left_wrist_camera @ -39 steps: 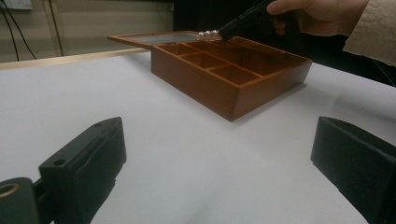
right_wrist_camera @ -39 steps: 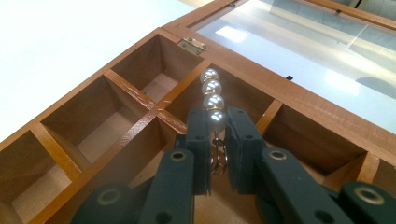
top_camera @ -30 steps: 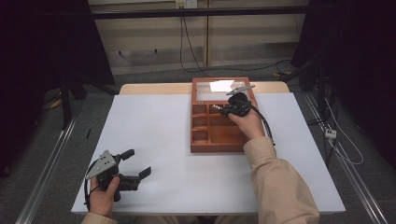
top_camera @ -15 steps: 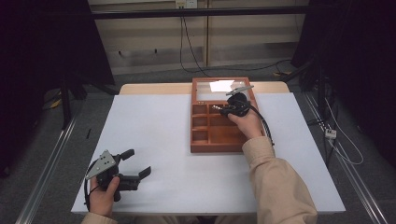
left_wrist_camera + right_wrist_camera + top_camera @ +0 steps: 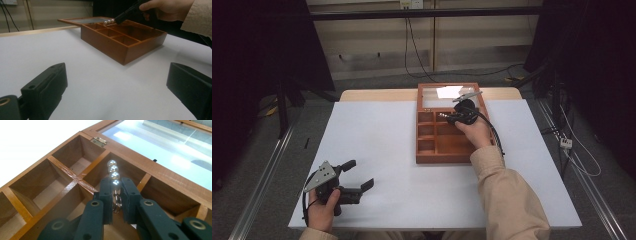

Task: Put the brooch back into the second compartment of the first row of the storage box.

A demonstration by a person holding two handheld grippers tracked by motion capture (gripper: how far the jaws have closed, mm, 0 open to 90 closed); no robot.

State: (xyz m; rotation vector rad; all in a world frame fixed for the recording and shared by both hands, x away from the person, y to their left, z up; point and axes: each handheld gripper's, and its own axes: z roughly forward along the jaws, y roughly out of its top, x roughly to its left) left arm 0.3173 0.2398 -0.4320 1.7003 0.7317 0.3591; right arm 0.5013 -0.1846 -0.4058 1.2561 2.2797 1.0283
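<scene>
Right gripper [image 5: 447,116] clamped on a bead string [image 5: 113,173] right of centre in the high view, over the box [image 5: 447,156]; in the right gripper view, centre frame, beads stick out past the pads, above a compartment by the hinged lid [image 5: 432,95]; left gripper [image 5: 359,175] lower left, jaws apart, nothing between, above the table [image 5: 387,130].

Right gripper [image 5: 115,192] jaws clamping pearl string [image 5: 113,173], above wooden compartment box [image 5: 62,171]

White table [image 5: 387,135] w/ open wooden compartment box [image 5: 447,150] lying on its far right side
</scene>
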